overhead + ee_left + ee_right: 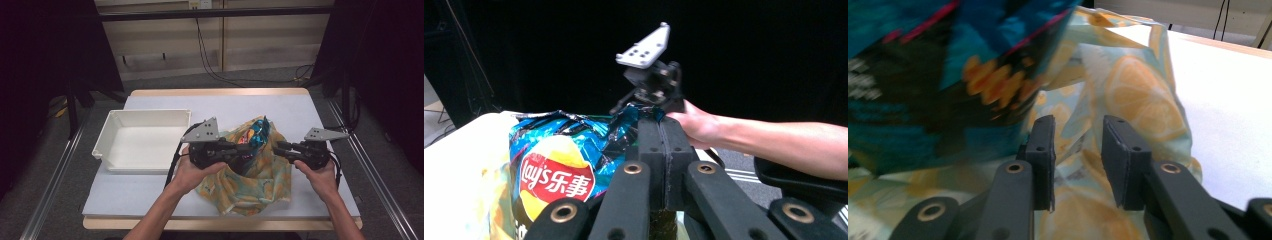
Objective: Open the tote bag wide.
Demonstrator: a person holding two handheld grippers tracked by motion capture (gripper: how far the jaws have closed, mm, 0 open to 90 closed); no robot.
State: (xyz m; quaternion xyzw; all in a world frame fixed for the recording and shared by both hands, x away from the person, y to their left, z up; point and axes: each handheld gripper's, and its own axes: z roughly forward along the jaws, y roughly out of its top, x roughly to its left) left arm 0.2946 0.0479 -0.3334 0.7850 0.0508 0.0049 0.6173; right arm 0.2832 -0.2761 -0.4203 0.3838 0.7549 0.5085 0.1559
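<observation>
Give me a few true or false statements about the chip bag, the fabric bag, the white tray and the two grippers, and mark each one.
1. The blue foil Lay's chip bag stands inside the orange-and-teal patterned fabric bag. True.
2. The white rectangular plastic tray holds a bottle. False: nothing lies in it.
3. The left gripper has its jaws pressed together. True.
4. The right gripper is clamped on the chip bag. False: its jaws stand apart, with only fabric behind the gap.
5. The tray sits to the right of the fabric bag in the high view. False: it sits to the left.
</observation>
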